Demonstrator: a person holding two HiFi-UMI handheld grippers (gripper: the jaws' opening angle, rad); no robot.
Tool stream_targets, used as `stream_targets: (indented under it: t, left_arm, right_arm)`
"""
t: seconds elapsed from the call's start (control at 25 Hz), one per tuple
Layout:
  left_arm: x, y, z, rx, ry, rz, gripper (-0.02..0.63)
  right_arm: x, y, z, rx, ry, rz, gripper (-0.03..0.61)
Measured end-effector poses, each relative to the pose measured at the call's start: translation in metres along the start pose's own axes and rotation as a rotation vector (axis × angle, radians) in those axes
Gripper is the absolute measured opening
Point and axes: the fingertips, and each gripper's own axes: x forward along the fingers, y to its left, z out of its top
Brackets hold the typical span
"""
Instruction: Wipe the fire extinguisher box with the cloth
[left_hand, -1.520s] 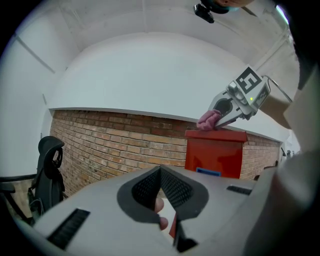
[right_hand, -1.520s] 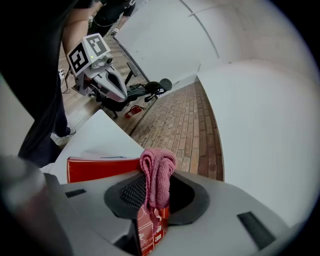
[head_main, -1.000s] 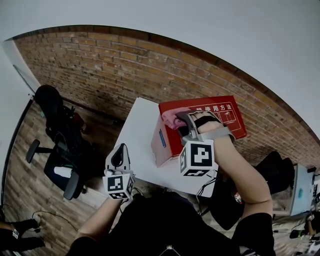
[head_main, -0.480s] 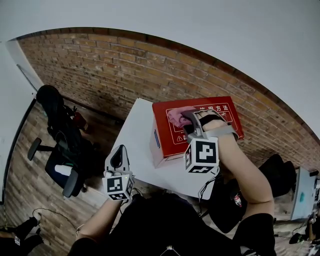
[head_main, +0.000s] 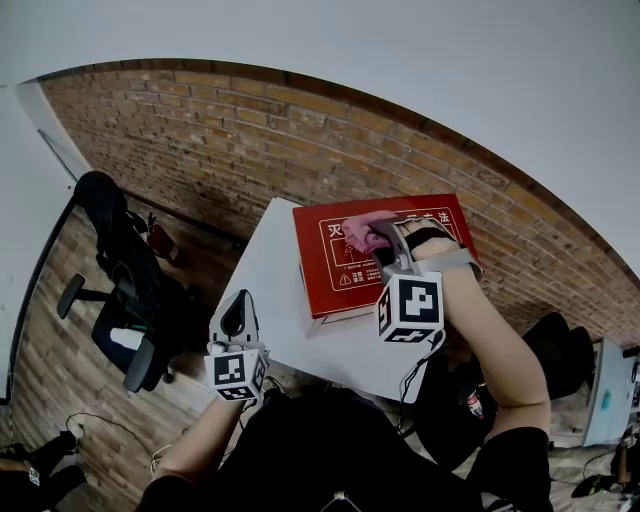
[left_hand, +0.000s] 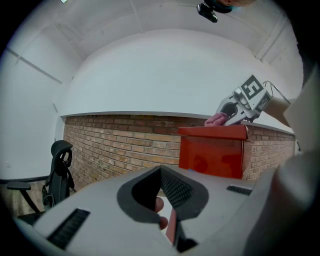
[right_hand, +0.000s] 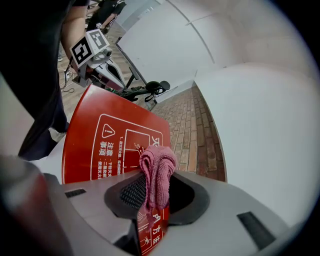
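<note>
The right gripper, clamped on the pink cloth, has swept from the fire extinguisher box top's left edge toward its middle; the left gripper stays low, jaws together

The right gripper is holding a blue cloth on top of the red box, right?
Not quite: the cloth is pink, not blue. The right gripper view shows it pinched in the right gripper, on top of the red fire extinguisher box.
</note>
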Motion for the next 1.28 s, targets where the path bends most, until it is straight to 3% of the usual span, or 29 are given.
stream_targets:
  t: [0.76,1.28]
  left_arm:
    - [0.015,-0.032,-0.002,0.030,0.012,0.013,0.029]
    - [0.034,-0.054,-0.004,0.034,0.017,0.012,0.029]
  right_arm:
    - [-0.002,0.000,-0.063,0.021,0.007,-0.004,0.106]
    - [0.000,-0.002,-0.122,0.031,0.064,-0.017,0.106]
